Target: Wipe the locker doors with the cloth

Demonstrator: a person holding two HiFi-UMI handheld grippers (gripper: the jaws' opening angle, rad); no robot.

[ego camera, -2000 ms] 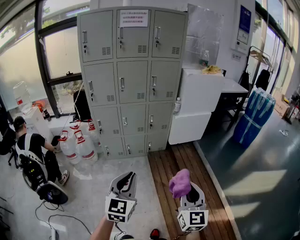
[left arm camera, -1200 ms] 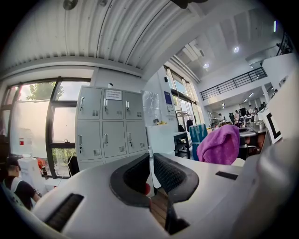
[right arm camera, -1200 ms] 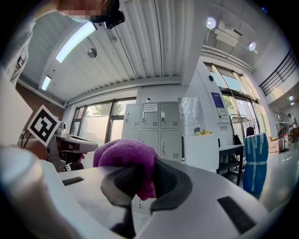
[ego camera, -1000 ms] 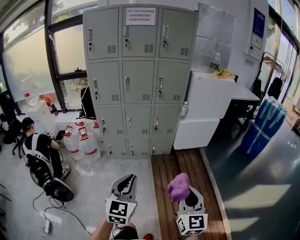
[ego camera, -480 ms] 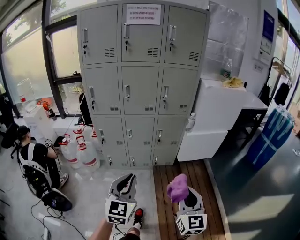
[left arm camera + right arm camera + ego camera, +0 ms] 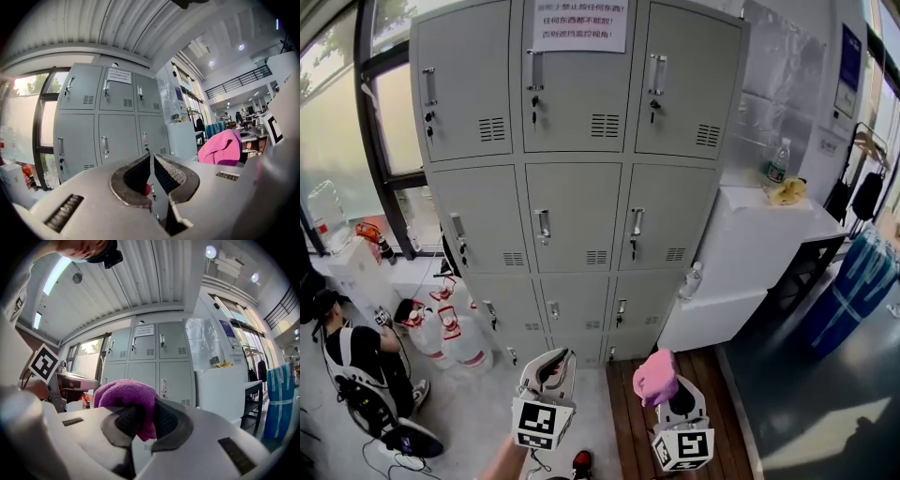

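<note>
A grey bank of lockers [image 6: 581, 178] with many small doors fills the head view ahead; a white notice [image 6: 580, 25] hangs on the top middle door. My right gripper [image 6: 661, 380] is shut on a purple cloth [image 6: 656, 377], which bulges above the jaws [image 6: 126, 399]. My left gripper [image 6: 551, 368] is beside it at the left, jaws nearly together with nothing between them [image 6: 151, 174]. Both grippers are held low, short of the lockers [image 6: 150, 362], and the lockers [image 6: 101, 122] also show in the left gripper view.
A white cabinet [image 6: 750, 253] with a bottle [image 6: 777, 159] and a yellow item stands right of the lockers. Water jugs [image 6: 455, 337] and a crouching person [image 6: 356, 366] are at the lower left. A blue-wrapped bundle [image 6: 853, 291] stands at the right. Wooden decking [image 6: 675, 422] lies below.
The lockers have grown larger and closer in the head view as I moved toward them. Both grippers keep their place in the view, the cloth still held.
</note>
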